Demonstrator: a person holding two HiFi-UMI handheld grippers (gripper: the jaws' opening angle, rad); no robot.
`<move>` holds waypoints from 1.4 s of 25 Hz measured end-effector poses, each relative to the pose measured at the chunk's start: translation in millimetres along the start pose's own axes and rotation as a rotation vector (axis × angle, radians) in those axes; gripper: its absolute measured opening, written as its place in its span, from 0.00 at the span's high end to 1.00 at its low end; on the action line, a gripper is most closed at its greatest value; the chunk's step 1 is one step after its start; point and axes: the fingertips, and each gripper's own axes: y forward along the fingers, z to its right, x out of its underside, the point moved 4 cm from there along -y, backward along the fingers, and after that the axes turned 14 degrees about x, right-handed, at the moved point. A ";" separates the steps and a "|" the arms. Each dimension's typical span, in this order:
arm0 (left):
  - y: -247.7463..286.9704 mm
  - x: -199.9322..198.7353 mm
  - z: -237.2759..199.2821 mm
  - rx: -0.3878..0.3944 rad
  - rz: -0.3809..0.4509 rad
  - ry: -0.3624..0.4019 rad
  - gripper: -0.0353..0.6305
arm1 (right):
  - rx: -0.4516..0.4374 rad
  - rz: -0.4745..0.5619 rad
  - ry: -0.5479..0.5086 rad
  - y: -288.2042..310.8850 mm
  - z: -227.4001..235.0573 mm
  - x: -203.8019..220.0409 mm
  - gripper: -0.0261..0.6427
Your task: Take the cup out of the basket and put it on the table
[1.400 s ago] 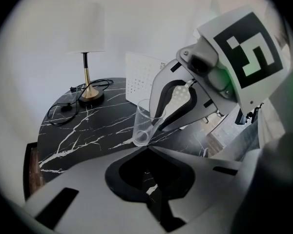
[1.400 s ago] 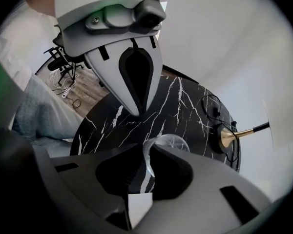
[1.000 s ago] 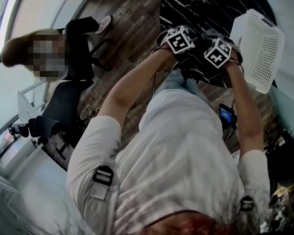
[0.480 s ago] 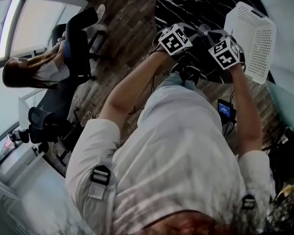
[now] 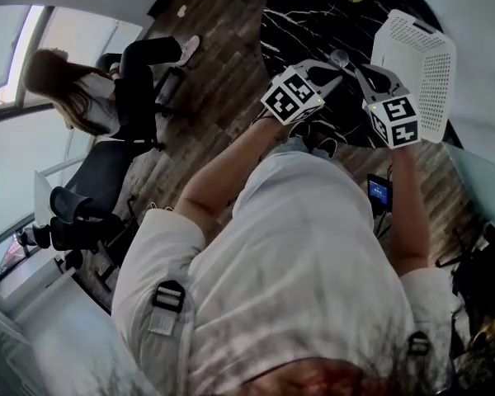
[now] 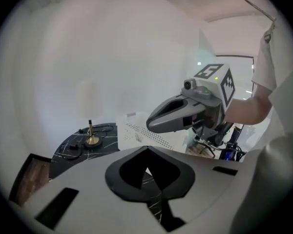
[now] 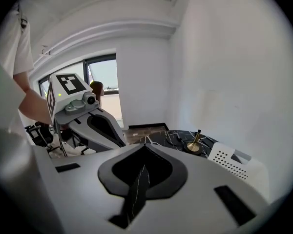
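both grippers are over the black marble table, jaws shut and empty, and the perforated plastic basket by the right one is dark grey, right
One slip: the perforated plastic basket is white, not dark grey, as the head view shows. The rest stands: the left gripper and right gripper are over the black marble table, jaws shut and empty.

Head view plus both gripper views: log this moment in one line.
phase: before grasp | left gripper: shut, empty | right gripper: shut, empty | basket: at table edge | cup: not visible
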 end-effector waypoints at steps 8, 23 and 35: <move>-30.6 -51.7 34.3 -0.074 0.262 0.005 0.94 | 0.063 0.202 0.166 -61.1 -4.2 -34.2 0.95; -77.9 -123.9 121.6 -0.118 0.562 0.133 0.94 | 0.136 0.480 0.340 -169.1 -14.2 -72.4 0.95; -70.3 -131.6 126.9 -0.102 0.587 0.147 0.94 | 0.181 0.499 0.286 -176.6 -13.4 -71.3 0.95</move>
